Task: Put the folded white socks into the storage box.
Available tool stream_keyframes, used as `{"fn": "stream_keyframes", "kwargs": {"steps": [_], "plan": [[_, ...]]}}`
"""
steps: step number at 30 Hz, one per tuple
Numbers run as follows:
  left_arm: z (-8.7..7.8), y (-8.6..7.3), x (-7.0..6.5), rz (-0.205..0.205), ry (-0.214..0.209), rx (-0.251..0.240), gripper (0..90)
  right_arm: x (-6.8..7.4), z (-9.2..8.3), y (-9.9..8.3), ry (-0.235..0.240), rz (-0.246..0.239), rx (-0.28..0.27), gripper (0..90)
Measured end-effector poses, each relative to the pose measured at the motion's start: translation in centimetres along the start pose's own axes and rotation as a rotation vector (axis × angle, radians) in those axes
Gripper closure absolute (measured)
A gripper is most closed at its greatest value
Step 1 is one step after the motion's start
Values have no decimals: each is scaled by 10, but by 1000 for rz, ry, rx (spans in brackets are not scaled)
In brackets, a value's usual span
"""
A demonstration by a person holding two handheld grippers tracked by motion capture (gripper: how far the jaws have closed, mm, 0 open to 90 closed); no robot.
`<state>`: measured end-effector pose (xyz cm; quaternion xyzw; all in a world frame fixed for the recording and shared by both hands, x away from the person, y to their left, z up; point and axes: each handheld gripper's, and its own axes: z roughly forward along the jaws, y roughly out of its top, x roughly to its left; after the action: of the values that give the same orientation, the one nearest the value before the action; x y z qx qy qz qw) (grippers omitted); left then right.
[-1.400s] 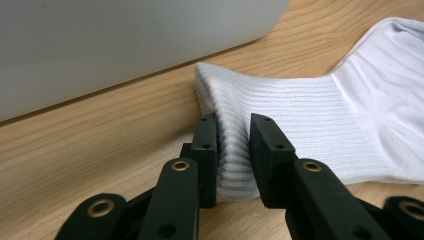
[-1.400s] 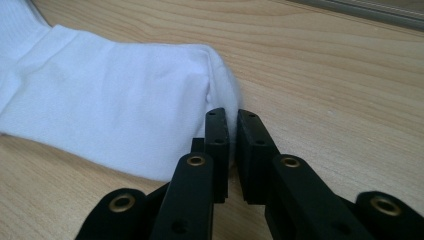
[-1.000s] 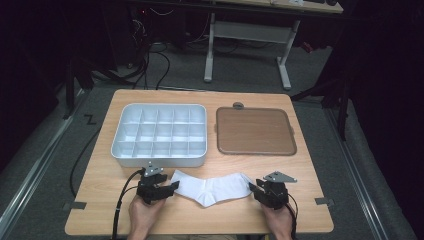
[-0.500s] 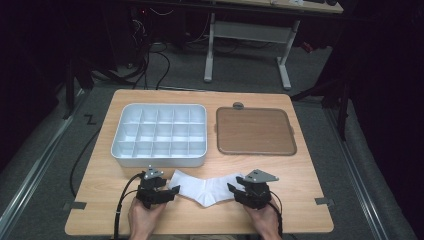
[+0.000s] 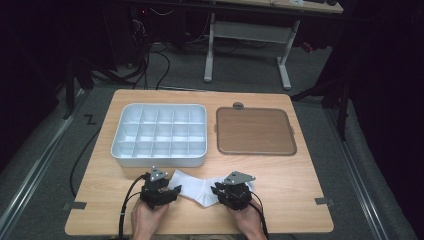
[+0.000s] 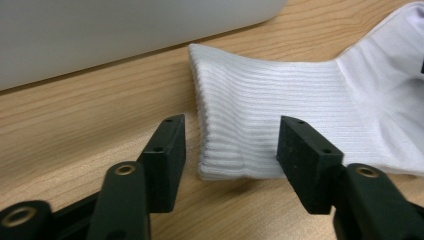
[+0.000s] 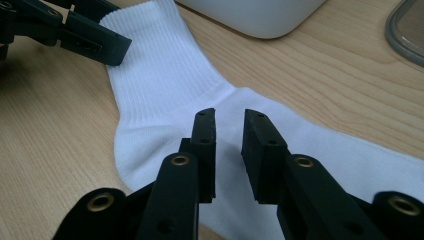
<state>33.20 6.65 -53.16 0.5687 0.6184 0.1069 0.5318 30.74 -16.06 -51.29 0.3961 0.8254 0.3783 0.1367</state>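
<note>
A white sock [image 5: 196,189] lies flat near the table's front edge, its ribbed cuff at the left. My left gripper [image 5: 172,192] is at the cuff. In the left gripper view its jaws [image 6: 230,150] straddle the cuff's near corner [image 6: 235,155]; they have just been closing, and the left pad still stands apart from the fabric. My right gripper [image 5: 216,191] hangs over the sock's middle. In the right gripper view its jaws [image 7: 229,145] have just been closing to a narrow gap above the sock [image 7: 160,85], and I see no fabric pinched between them. One finger [image 7: 95,42] of the left gripper shows at the cuff.
A white tray [image 5: 159,161] with several compartments stands behind the sock at the left, close to the cuff [image 6: 100,30]. A brown flat tray [image 5: 255,131] lies to its right. Bare wooden table [image 5: 300,175] stretches to the right of the sock.
My right gripper has slid left along the sock from its toe end to its middle, and its jaws have narrowed. The left gripper stayed at the cuff with its jaws drawn closer.
</note>
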Motion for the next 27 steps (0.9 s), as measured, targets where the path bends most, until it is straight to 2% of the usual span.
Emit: {"fn": "stream_keyframes", "kwargs": {"steps": [11,14,18,20,22,27], "plan": [[0,2,5,-47,-17,-14,686,-2,11,-5,-13,-7,47,863],[0,2,6,-50,-24,-12,717,-1,11,-7,-16,-8,46,865],[1,5,8,-89,-46,2,765,-1,11,-8,-17,-18,46,865],[1,5,8,-93,-49,9,783,-1,11,-8,-18,-19,45,864],[1,6,9,-109,-61,11,796,0,11,-8,-21,-36,46,863],[-3,10,11,-122,-94,8,814,2,10,-9,-28,-57,51,862]]}}
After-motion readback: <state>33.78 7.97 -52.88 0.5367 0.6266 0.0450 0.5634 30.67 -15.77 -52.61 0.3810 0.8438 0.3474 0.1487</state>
